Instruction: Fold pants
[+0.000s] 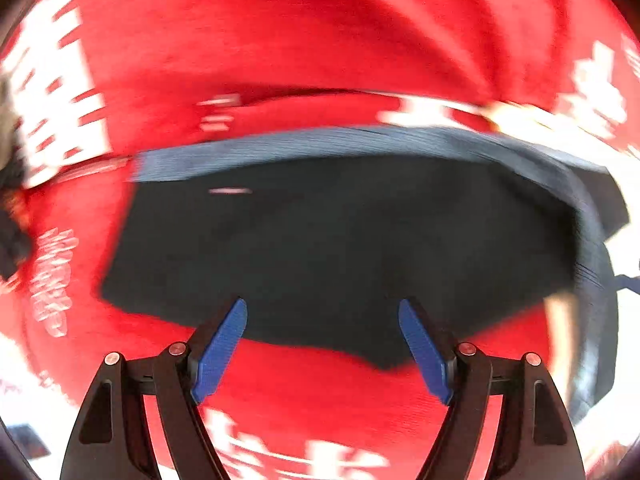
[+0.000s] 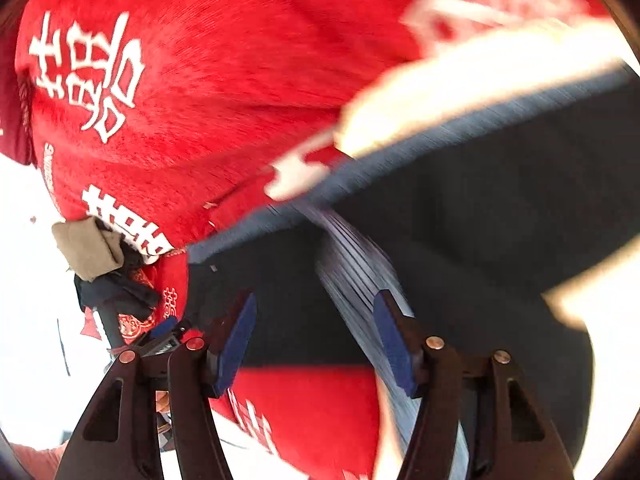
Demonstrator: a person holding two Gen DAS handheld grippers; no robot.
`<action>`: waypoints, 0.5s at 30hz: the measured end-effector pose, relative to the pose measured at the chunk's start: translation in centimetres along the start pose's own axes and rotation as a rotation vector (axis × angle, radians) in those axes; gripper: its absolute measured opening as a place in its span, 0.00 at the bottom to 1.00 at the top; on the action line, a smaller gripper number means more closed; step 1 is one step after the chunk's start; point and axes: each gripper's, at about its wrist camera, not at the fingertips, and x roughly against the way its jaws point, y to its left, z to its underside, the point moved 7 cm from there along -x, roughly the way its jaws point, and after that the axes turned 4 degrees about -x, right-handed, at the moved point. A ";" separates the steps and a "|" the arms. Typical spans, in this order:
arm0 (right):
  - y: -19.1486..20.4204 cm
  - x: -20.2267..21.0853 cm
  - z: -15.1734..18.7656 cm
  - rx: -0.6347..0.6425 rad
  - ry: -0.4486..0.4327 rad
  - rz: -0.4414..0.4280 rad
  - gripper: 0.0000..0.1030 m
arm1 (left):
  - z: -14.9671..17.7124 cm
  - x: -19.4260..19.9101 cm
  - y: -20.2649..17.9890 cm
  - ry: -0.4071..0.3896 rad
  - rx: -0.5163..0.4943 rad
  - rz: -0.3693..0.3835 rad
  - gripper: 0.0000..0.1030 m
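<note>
The dark navy pants (image 1: 340,240) lie flat on a red cloth, with a lighter blue band along their far edge. My left gripper (image 1: 322,312) is open and empty, its blue pads (image 1: 222,348) just above the near edge of the pants. In the right wrist view the same pants (image 2: 480,208) fill the right side, and a grey-blue ribbed band (image 2: 356,280) runs toward me. My right gripper (image 2: 314,308) is open and empty, hovering over the pants beside that band. Both views are blurred by motion.
The red cloth (image 1: 300,40) with white characters covers the surface; it also shows in the right wrist view (image 2: 200,80). A beige and dark bundle (image 2: 96,256) sits at the cloth's left edge. Bright white areas lie beyond the cloth.
</note>
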 end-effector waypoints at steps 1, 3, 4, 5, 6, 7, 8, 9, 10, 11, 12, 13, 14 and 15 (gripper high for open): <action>-1.5 1.3 1.2 -0.027 -0.008 0.012 0.63 | 0.0 0.1 -2.3 0.008 -0.021 0.051 0.77; -3.9 3.3 3.6 -0.072 -0.023 0.034 0.63 | -0.1 0.0 -7.1 0.023 -0.072 0.164 0.77; -5.1 4.4 4.7 -0.098 -0.029 0.052 0.63 | -0.2 -0.1 -9.2 0.025 -0.098 0.209 0.77; -6.9 5.5 6.7 -0.141 -0.039 0.078 0.63 | -0.3 -0.2 -11.7 0.029 -0.125 0.258 0.77; -8.4 6.2 8.0 -0.176 -0.043 0.089 0.63 | -0.3 -0.3 -13.8 0.041 -0.151 0.306 0.77; -9.8 7.2 9.2 -0.213 -0.046 0.098 0.63 | -0.2 -0.1 -16.6 0.050 -0.181 0.348 0.77; -11.3 7.8 11.2 -0.267 -0.050 0.110 0.63 | 0.0 -0.4 -18.6 0.056 -0.212 0.377 0.77; -11.9 7.8 12.5 -0.298 -0.054 0.116 0.63 | 0.3 -0.4 -20.4 0.064 -0.236 0.395 0.77; -12.8 8.0 14.1 -0.331 -0.060 0.123 0.63 | 0.6 -0.8 -21.5 0.080 -0.257 0.412 0.77; -13.8 8.2 15.6 -0.361 -0.069 0.132 0.63 | 0.9 -1.3 -22.7 0.102 -0.272 0.426 0.77; -14.5 8.2 16.9 -0.384 -0.076 0.137 0.63 | 1.2 -1.7 -23.4 0.115 -0.278 0.434 0.77; -15.0 8.1 17.9 -0.404 -0.085 0.132 0.63 | 1.6 -2.0 -24.0 0.127 -0.281 0.436 0.77; -15.5 7.7 18.8 -0.427 -0.094 0.121 0.63 | 1.8 -2.3 -24.4 0.131 -0.288 0.425 0.77; -15.9 7.2 19.6 -0.449 -0.097 0.097 0.63 | 1.9 -2.5 -24.6 0.132 -0.293 0.416 0.77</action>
